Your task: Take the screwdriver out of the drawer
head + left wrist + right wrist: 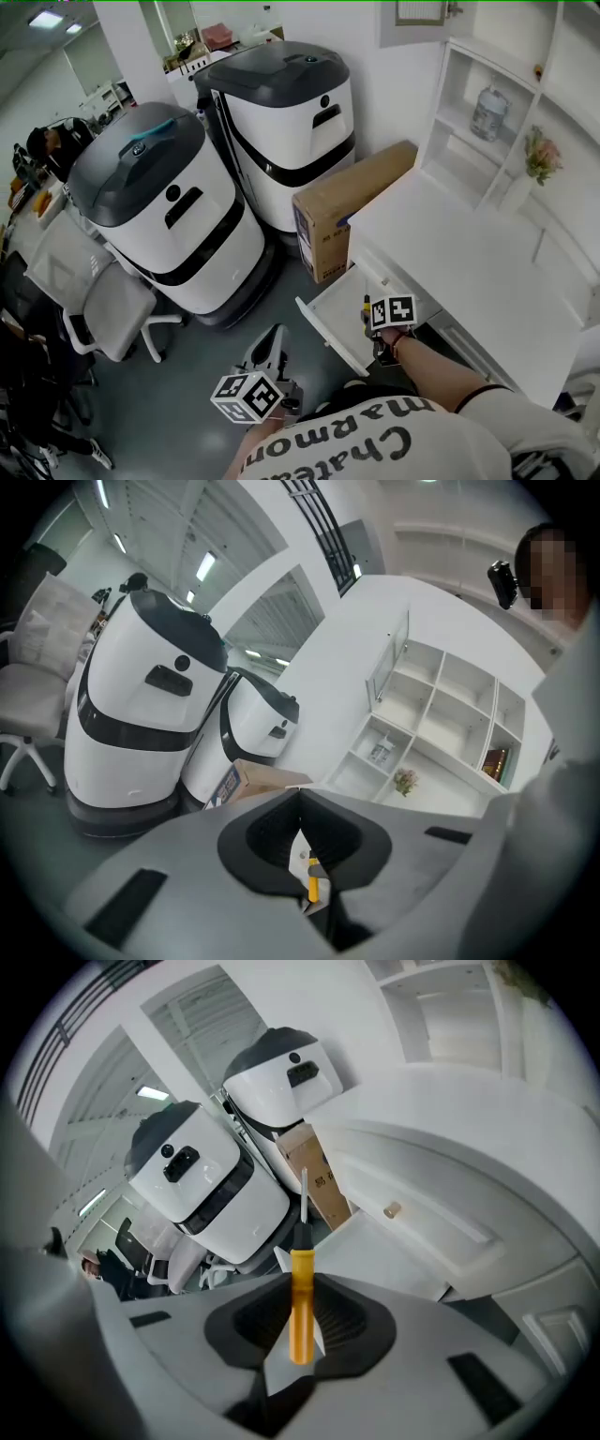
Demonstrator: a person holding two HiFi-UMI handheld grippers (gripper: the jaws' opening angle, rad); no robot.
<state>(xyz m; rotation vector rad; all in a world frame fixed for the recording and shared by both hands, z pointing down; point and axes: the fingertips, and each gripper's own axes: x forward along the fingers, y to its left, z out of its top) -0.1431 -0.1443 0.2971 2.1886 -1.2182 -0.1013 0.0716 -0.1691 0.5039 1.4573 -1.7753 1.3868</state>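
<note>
My right gripper (368, 317) (302, 1283) is shut on the screwdriver (301, 1309), clamping its yellow handle. The black collar and metal shaft stick out past the jaws, and the tool hangs above the open white drawer (325, 312) of the desk. In the head view the screwdriver (366, 307) shows just left of the marker cube. My left gripper (274, 337) (300, 797) hovers over the grey floor, left of and nearer to me than the drawer. Its jaws look shut, with nothing in them. Through the slit behind its tips I glimpse the yellow handle (312, 885).
Two large white-and-grey machines (169, 211) (281, 117) stand left of the desk. A cardboard box (352, 206) leans against the desk's end. An office chair (103, 300) sits at the far left. The white desk top (469, 272) has shelves behind it holding a bottle (489, 111) and flowers (542, 155).
</note>
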